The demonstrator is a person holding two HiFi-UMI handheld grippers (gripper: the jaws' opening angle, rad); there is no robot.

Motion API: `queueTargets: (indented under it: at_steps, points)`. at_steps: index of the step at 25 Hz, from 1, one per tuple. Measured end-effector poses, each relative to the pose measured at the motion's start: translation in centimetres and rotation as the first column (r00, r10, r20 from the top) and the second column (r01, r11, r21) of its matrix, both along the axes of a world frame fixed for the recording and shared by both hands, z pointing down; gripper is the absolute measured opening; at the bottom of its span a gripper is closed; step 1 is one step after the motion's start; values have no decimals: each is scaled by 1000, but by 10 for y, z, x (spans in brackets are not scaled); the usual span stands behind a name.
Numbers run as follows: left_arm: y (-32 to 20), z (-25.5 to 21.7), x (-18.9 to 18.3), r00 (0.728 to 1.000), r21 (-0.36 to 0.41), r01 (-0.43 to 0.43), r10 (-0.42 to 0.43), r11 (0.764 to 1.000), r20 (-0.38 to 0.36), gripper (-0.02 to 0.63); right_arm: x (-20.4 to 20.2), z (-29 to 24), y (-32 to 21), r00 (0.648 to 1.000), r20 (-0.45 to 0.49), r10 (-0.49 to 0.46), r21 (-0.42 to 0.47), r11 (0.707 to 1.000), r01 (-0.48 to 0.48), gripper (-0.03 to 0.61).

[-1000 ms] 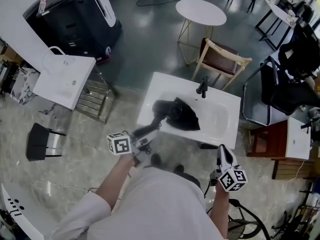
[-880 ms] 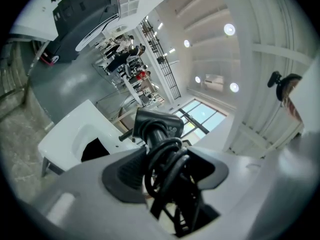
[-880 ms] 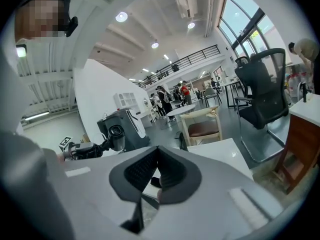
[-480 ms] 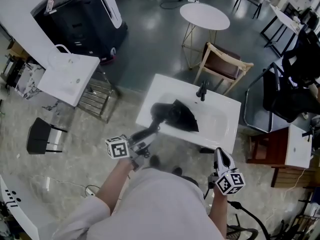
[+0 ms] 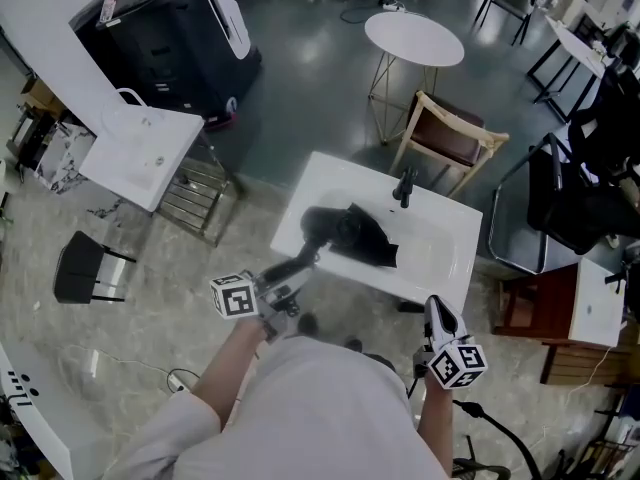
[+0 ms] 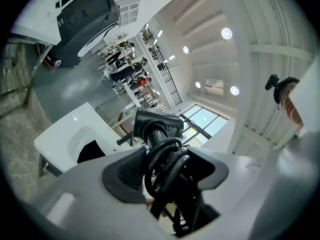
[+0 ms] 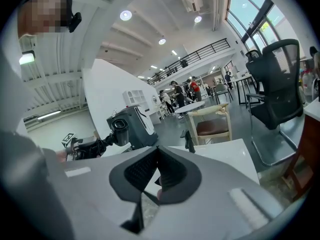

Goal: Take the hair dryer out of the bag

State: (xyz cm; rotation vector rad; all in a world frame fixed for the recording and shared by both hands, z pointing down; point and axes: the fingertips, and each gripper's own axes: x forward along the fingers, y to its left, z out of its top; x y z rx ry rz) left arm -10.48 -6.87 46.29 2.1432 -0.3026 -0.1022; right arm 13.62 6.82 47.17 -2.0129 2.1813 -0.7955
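A black hair dryer (image 5: 318, 226) hangs over the left part of the white basin (image 5: 450, 230), beside the black bag (image 5: 372, 240) that lies in the bowl. My left gripper (image 5: 290, 268) is shut on the dryer's handle and its coiled cord (image 6: 167, 171); the dryer head (image 6: 157, 126) points away from me. In the right gripper view the dryer (image 7: 121, 125) shows at the left, clear of the bag. My right gripper (image 5: 437, 315) hovers at the basin's near right corner, its jaws (image 7: 157, 176) shut with nothing between them.
A black faucet (image 5: 403, 181) stands at the basin's far edge. Behind it are a wooden chair (image 5: 447, 128) and a round white table (image 5: 413, 30). A second white basin (image 5: 140, 153) and a black machine (image 5: 165, 38) stand to the left, a black office chair (image 5: 580, 173) to the right.
The left gripper has drifted slightly with the hair dryer still in it. The right gripper has stayed in place and stayed shut.
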Motion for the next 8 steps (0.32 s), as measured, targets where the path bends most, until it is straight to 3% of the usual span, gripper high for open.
queueTargets:
  at_steps: [8]
  points:
    - [1,-2,3,1000,0,1,-1,1000,-5,244,1,-5,0,1000,0,-5,-3,1000,5,5]
